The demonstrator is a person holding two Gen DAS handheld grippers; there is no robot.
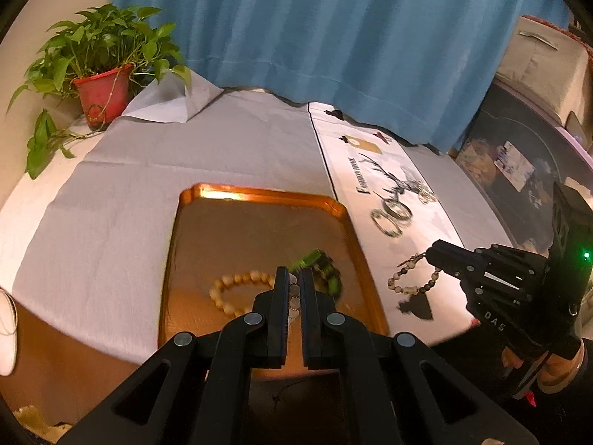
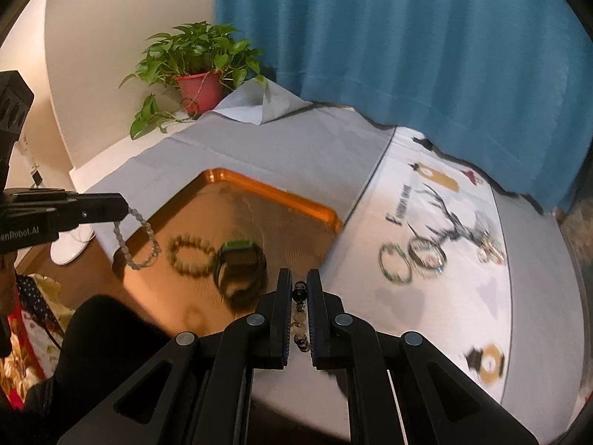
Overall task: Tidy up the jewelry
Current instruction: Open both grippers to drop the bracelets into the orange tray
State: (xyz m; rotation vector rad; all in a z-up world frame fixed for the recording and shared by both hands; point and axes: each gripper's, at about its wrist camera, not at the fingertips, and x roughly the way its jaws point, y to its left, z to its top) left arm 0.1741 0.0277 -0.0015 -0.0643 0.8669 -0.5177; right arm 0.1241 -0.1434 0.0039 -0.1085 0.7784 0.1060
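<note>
A potted plant (image 1: 100,74) in a red pot (image 2: 198,91) stands at the upper left, on the far corner of the table. A blue curtain (image 1: 352,37) fills the top of both views. A grey cloth (image 1: 166,178) covers the table; its far corner is folded over beside the pot. A white printed runner (image 2: 444,259) lies at the right.

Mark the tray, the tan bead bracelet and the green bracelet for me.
tray (image 1: 259,194): left wrist view, far rim.
tan bead bracelet (image 1: 237,281): left wrist view, upper beads.
green bracelet (image 2: 241,245): right wrist view, green top edge.
</note>
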